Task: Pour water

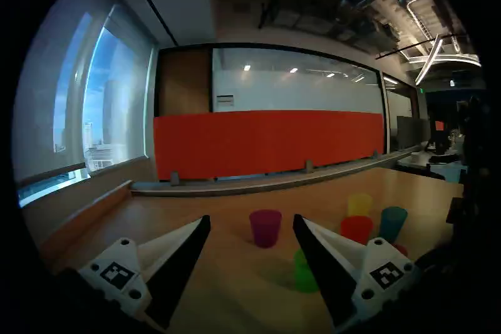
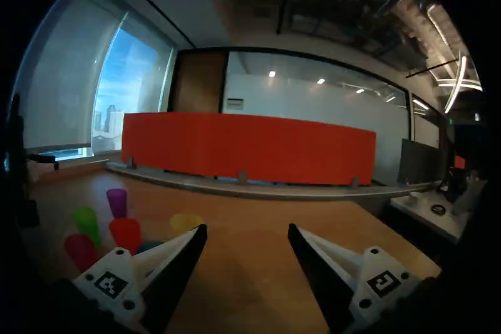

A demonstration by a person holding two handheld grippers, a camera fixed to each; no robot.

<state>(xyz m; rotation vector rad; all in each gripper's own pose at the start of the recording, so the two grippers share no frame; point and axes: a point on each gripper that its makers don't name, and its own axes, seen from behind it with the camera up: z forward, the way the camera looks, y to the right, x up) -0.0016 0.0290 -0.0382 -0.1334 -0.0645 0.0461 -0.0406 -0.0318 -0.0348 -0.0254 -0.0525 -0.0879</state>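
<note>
Your left gripper [image 1: 250, 219], jaws wide and empty, faces the upright purple cup [image 1: 265, 227] at lower centre, straight ahead of its opening. Your right gripper [image 2: 247, 229], equally wide, has the cluster of cups [image 2: 125, 232] at lower left. The left seems nearer.

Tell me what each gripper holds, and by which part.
Nothing is held. The left gripper and the right gripper are both open; the purple cup stands free on the table, ahead of the left one.

cups [image 1: 265, 227] clustered on table [image 1: 241, 277], partition [image 1: 269, 143] behind
</note>
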